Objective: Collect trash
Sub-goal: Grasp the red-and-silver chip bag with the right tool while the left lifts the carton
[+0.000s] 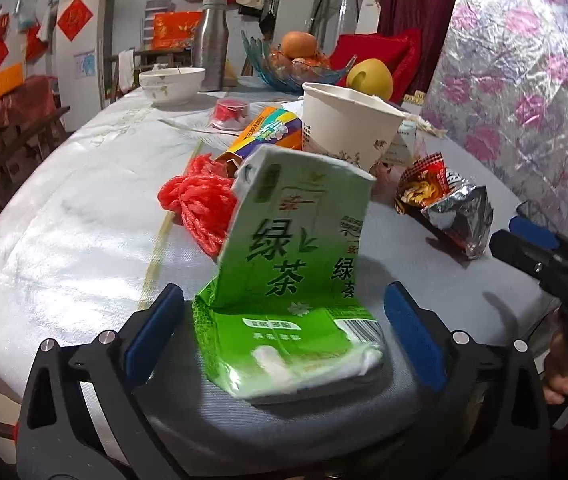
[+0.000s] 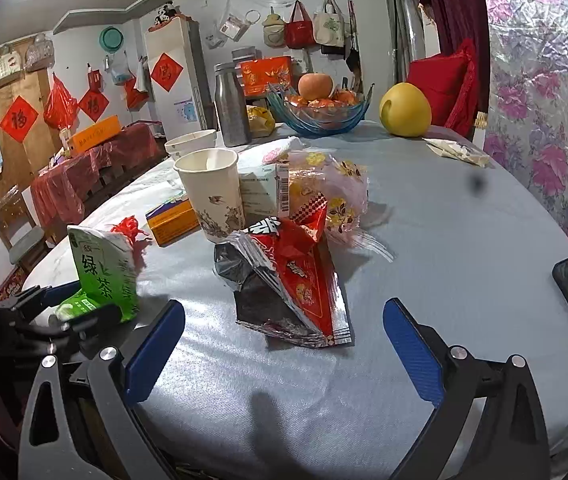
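Green carton (image 1: pixel 291 280): standing crumpled on the grey surface (image 1: pixel 84 240), sitting between the pads, untouched.
Left gripper (image 1: pixel 280 336): spreading wide, gripping nothing.
Right gripper (image 2: pixel 284 344): spreading wide, framing the red wrapper (image 2: pixel 295 288), gripping nothing.

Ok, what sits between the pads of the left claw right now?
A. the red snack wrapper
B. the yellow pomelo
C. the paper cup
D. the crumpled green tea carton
D: in the left wrist view the green tea carton stands bent on the table between the blue pads of the left claw, which are wide open with a gap on each side; the paper cup and the snack wrapper lie farther off.
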Tool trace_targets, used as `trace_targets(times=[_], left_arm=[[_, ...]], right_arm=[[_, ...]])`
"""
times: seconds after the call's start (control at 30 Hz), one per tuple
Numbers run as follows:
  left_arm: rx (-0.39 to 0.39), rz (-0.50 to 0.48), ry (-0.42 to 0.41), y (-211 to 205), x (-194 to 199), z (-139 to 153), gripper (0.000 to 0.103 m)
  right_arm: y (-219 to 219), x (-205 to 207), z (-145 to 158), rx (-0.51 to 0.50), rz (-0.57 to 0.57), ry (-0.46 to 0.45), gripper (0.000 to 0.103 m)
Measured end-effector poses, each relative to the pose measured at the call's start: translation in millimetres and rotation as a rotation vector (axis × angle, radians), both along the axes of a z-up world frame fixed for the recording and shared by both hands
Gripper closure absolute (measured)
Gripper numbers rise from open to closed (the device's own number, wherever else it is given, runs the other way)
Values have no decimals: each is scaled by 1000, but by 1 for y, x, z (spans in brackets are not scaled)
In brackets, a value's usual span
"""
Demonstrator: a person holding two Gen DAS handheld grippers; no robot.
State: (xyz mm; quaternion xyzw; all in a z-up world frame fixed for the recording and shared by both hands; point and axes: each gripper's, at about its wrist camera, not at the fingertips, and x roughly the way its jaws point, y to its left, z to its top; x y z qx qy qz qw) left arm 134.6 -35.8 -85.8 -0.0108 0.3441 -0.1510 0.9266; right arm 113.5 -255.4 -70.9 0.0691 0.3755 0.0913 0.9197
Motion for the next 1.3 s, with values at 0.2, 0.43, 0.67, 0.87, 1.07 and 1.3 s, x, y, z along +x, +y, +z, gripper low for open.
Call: trace_targets(times=[0.2, 0.43, 0.67, 0.87, 1.07, 1.3], left_arm=[[73, 11, -14, -15, 4, -4, 7], [142, 69, -37, -26, 16, -8, 7], [-20, 55, -68, 2, 8, 12, 21], [-65, 82, -81, 28, 0, 34, 21], [-57, 168, -85, 70, -12, 41, 21], [-69, 289, -68, 138, -36, 47, 21]], right_arm=[[-6, 2, -5, 44, -3, 23, 6], [-5, 2, -5, 39, -2, 21, 6], [-6, 4, -3, 10, -16, -6, 6], [3, 25, -7, -24, 2, -4, 14], [3, 34, -9, 21, 31, 22, 92], [12, 16, 22, 94, 84, -77, 95]])
